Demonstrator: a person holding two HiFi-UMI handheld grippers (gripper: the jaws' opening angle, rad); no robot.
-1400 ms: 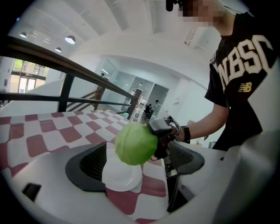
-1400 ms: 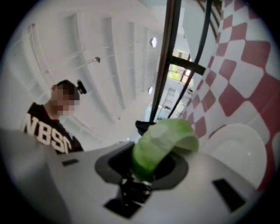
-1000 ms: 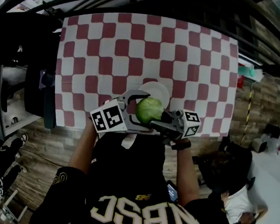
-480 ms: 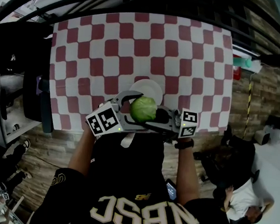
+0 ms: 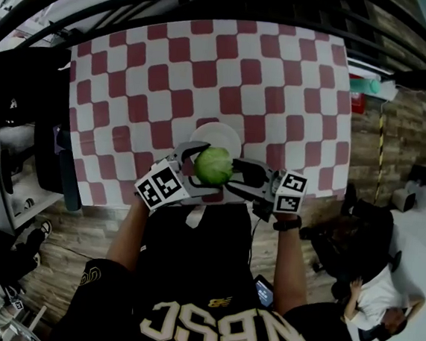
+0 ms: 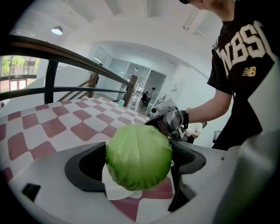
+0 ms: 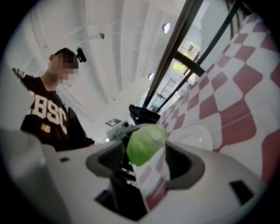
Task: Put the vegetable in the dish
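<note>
The checked counter (image 5: 208, 68) carries the white dish (image 5: 210, 133), which lies just under and slightly beyond the cabbage (image 5: 213, 166) (round, so no axis matters). The left tool (image 6: 139, 153) pinches it. The right tool (image 7: 146, 161) has just been spreading, with the cabbage loose between its jaws.

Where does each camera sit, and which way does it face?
Head view: on the person's head, facing steeply down at the checkered table; arms, shirt, left gripper and right gripper show.
Left gripper view: on the left gripper, along its jaws, closed on the cabbage; person's arm and shirt behind.
Right gripper view: on the right gripper, along its jaws, just opened, cabbage unpressed between them; shirt shows.
All three share cabbage and white dish.
</note>
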